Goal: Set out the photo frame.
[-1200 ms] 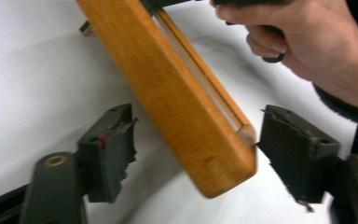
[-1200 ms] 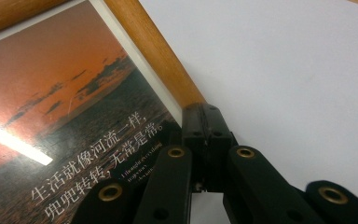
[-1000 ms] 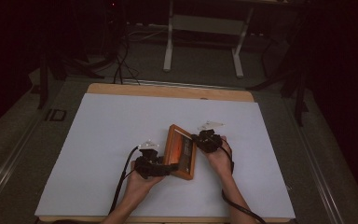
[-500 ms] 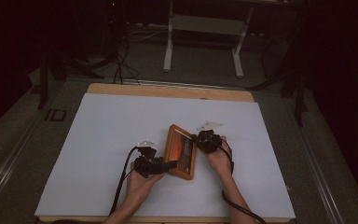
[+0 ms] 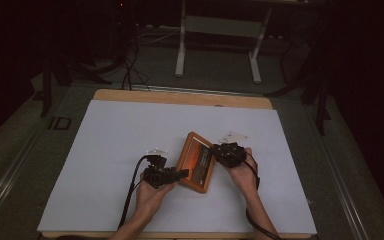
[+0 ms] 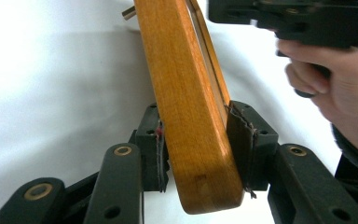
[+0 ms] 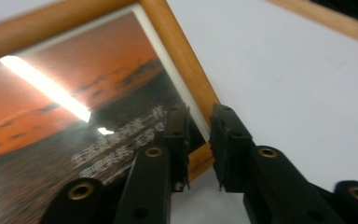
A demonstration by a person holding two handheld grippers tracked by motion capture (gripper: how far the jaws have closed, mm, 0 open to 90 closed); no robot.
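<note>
Clamping the wooden picture frame [image 6: 191,116] across its thickness, my left gripper [image 6: 193,140] had both pads pressed flat on the wood at a lower corner, front and back, with no gap on either side. From that camera the frame rose tilted, edge-on, with the person's right hand [image 6: 340,88] beyond it. My right gripper [image 7: 198,128] straddled the frame's side rail [image 7: 182,60], jaws close to the wood but with a sliver of space visible, so I could not tell whether it was truly gripping or only set around the rail. Seen from above, the frame [image 5: 197,162] sat between the two grippers near the middle of the white table cover [image 5: 105,140], toward the near edge, left gripper [image 5: 175,175] at its near-left edge and right gripper [image 5: 219,150] at its right edge.

I judged the frame stiff and fairly light, the varnished wood somewhat slick under rubber pads. The glazed orange sunset print [image 7: 74,93] reflected a ceiling light, so I treated the pane as fragile and kept pressure on the rails only, never on the face. Holding near opposite edges seemed best for controlling tilt. A small pale card [image 5: 232,136] lay on the cover just beyond the right hand.
</note>
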